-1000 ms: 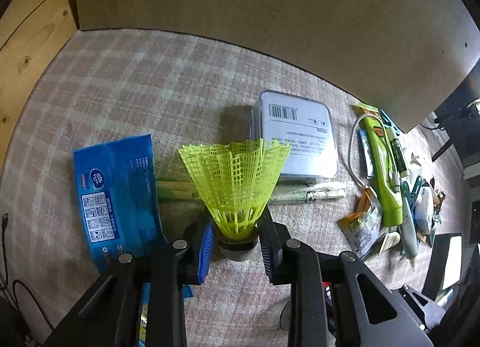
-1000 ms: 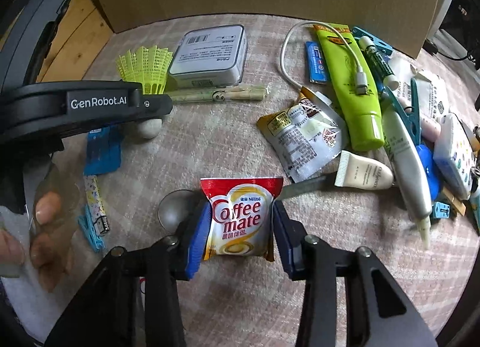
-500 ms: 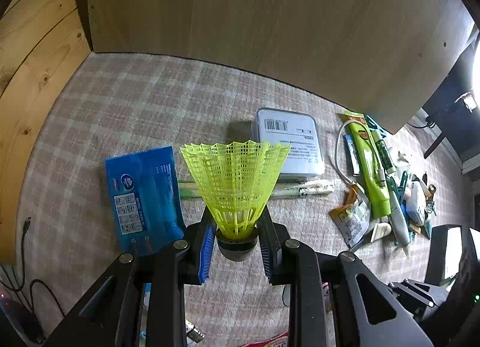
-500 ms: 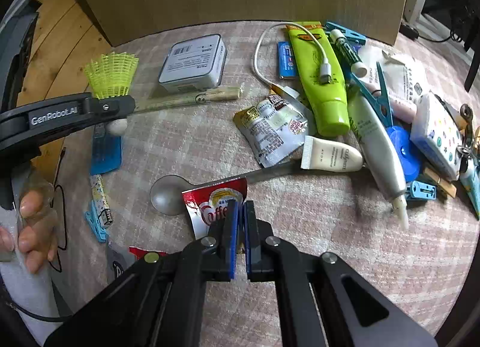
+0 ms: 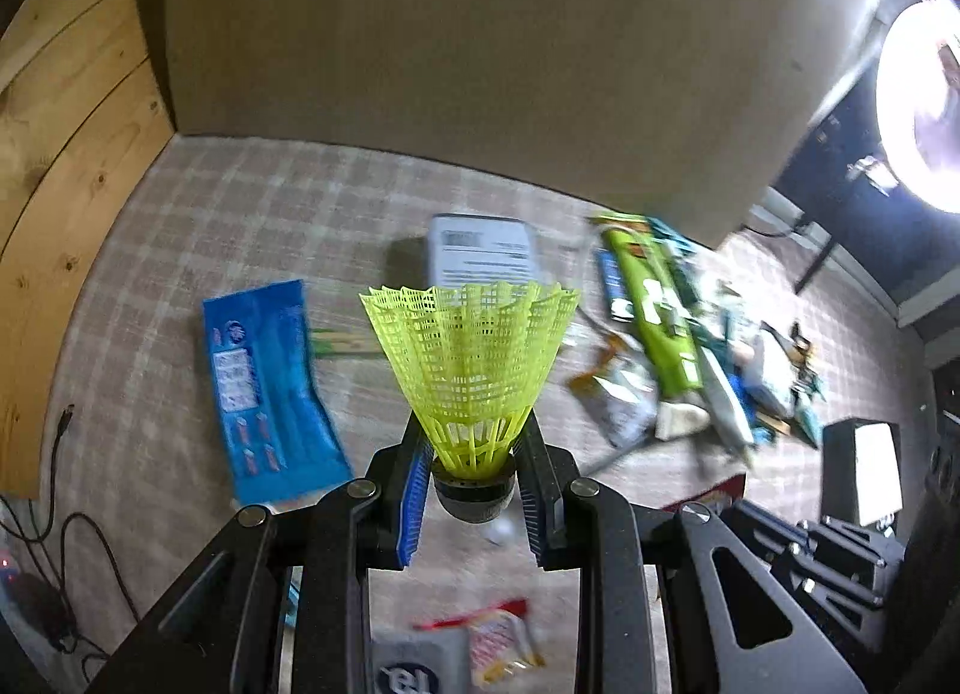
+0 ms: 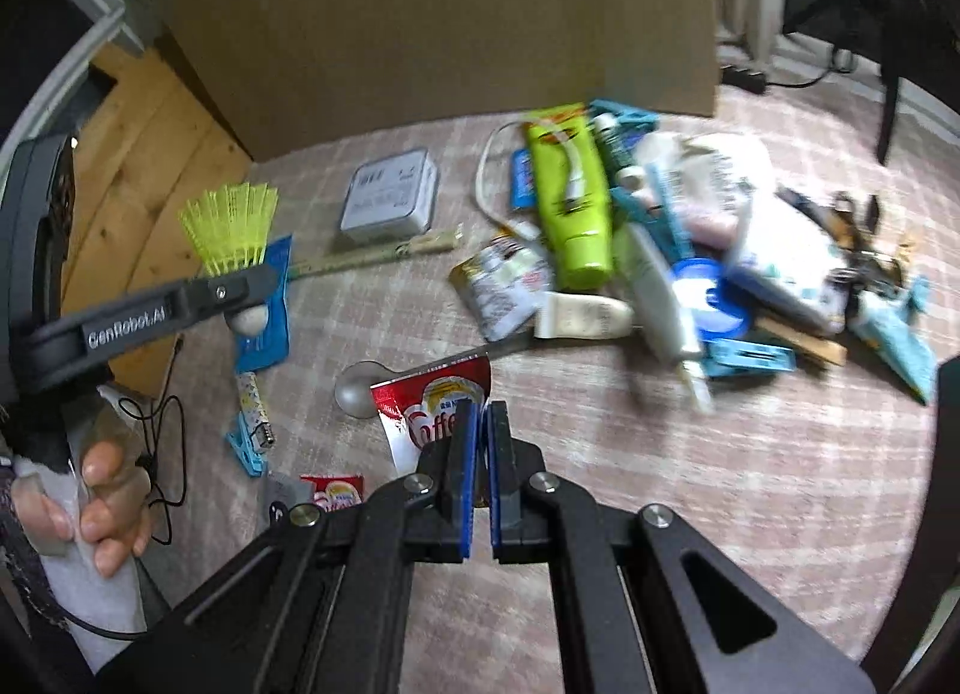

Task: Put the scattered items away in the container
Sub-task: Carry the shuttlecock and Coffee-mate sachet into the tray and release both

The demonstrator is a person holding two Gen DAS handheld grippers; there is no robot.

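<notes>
A checked cloth (image 6: 690, 514) lay before a tall cardboard box (image 6: 432, 22), with motion blur smearing the heap of tubes and clips (image 5: 690, 346) in the left view. The left gripper (image 5: 473, 499) clamped the dark base of a yellow shuttlecock (image 5: 471, 358) held above the cloth, while the right gripper (image 6: 479, 454), jaws pressed together, pinched a red creamer sachet (image 6: 435, 406), its lower part hidden behind the fingers. Only the right view showed a spoon (image 6: 360, 391) beneath the sachet and the person's hand (image 6: 102, 508)

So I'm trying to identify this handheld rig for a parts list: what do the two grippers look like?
Both are matte black plastic with angular, slotted arms joined by silver pivot screws. The right gripper and the left gripper each carry ribbed blue pads inside their fingers. The left gripper's side reads "GenRobot.AI" in white letters.
</notes>
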